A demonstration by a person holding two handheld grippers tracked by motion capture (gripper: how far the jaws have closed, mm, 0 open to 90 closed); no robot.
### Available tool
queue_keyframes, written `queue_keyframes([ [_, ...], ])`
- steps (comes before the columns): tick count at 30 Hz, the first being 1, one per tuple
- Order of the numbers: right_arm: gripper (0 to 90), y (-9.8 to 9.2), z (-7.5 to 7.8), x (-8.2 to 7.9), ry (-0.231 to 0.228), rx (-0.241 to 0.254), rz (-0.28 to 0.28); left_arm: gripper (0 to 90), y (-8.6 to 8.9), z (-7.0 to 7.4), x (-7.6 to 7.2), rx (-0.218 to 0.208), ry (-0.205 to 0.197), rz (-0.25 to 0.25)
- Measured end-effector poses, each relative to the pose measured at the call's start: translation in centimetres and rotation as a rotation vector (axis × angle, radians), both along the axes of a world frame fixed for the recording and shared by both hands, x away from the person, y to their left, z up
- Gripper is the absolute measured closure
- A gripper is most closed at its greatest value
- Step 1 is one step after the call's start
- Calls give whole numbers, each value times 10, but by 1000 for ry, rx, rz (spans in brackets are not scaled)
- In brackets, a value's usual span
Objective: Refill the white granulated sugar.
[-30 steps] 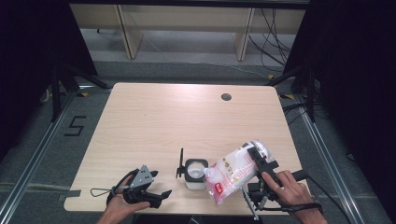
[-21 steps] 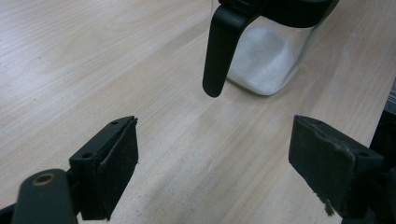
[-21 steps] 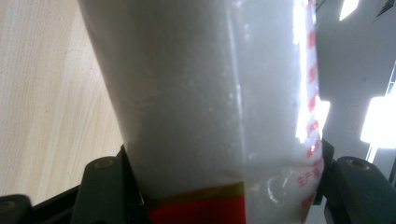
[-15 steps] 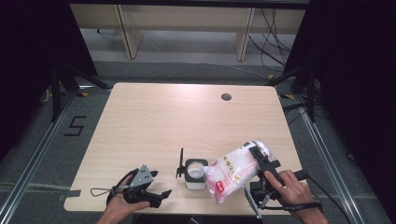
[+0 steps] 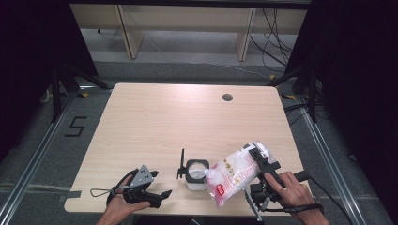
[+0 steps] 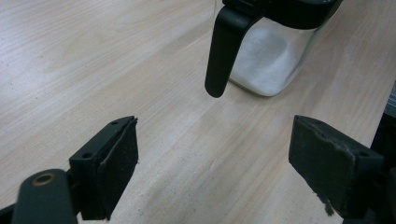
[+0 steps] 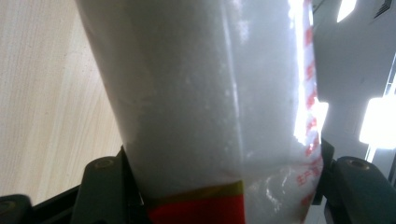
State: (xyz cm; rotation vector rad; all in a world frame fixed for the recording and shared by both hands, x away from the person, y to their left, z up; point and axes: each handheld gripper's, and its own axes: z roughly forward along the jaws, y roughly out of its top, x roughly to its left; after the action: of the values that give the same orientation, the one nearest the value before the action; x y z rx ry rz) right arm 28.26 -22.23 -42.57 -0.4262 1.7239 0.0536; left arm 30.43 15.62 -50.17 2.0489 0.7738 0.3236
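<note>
The right gripper, clamped on a tilted bag of white grains over the jar near the table's front edge, should tip slowly, while the left gripper rests open, empty.

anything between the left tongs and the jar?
Nothing: bare table runs from the open left tongs to the glass jar with its black handle, as the left gripper view shows.

Clear bag of white grains, tilted over open square jar, near table's front edge.
</note>
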Motion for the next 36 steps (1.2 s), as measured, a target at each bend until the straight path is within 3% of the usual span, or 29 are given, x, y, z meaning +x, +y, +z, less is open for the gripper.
queue_keyframes([
  [2, 391, 1, 1, -1, 13, -8, -25, 154, 1, 1, 1, 19, -4, -13],
  [3, 392, -1, -2, -1, 23, 26, -35, 154, 0, 0, 1, 8, 0, -3],
  [5, 392, -1, 0, 1, -18, 7, 8, 154, 1, 1, 1, 20, -4, -15],
  [6, 391, -2, 1, 2, -13, 9, 11, 154, 2, 1, 0, 19, -3, -12],
  [7, 392, -3, 2, 0, 14, 13, -30, 154, 2, 1, 1, 20, -1, -10],
  [8, 392, -3, 3, 1, 0, -3, -14, 154, 1, 1, 1, 10, 0, 0],
  [9, 392, -5, 1, 2, -5, 25, -13, 154, 2, 1, 1, 22, -2, -6],
  [10, 392, -5, 2, 1, 15, 11, -41, 154, 2, 1, 0, 21, 1, -11],
  [12, 392, -6, 0, 0, 14, 28, -42, 154, 2, 1, 1, 24, -1, -6],
  [13, 392, -5, 2, 1, 9, -4, -28, 154, 2, 1, 1, 25, 6, 0],
  [14, 392, -4, 3, 1, 2, -18, -17, 154, 0, 0, 0, -3, 12, 9],
  [15, 392, -6, -1, 0, 23, 35, -45, 154, 1, 1, 1, 17, 6, -4],
  [16, 392, -5, -1, 0, 5, 38, -31, 154, 2, 0, 1, 28, -3, -6],
  [17, 392, -4, 2, 1, -9, 9, -3, 154, 0, -1, 0, -19, 2, 8],
  [18, 392, -5, -2, -1, 16, 63, -35, 154, 0, -1, 1, -14, -1, 4],
  [19, 392, -3, 3, -1, 4, 10, -20, 154, -1, -1, -1, -23, 24, 24],
  [20, 392, -3, 2, -1, 7, 22, -16, 154, -1, -1, -1, -21, 22, 22],
  [21, 392, -2, 5, -2, 1, -4, -19, 154, 1, 0, 0, -3, 13, 9],
  [24, 392, -1, 5, -2, -1, 4, -11, 154, 0, -1, -1, -20, 13, 20],
  [27, 392, -3, 4, -2, 14, 21, -35, 154, 0, -1, -1, -10, 11, 14],
  [28, 392, -5, 3, -1, -9, 39, -10, 154, 0, -1, 0, -12, 7, 12],
  [30, 392, -3, 6, 0, -26, -5, 16, 154, 0, -1, 0, -12, 23, 19],
  [31, 392, -5, 2, -2, 2, 43, -30, 154, 0, -1, 0, -13, 22, 18],
  [32, 392, -4, 2, -4, 19, 38, -46, 154, 0, -1, 0, -18, 17, 14],
  [33, 393, -3, 3, -4, 15, 23, -38, 154, -1, -2, 0, -26, 14, 17],
  [35, 392, -2, 1, -2, 6, 40, -9, 154, -1, -1, -1, -24, 21, 25],
  [36, 393, -1, 2, -4, 13, 27, -29, 154, 0, -1, -1, -11, 11, 15],
])
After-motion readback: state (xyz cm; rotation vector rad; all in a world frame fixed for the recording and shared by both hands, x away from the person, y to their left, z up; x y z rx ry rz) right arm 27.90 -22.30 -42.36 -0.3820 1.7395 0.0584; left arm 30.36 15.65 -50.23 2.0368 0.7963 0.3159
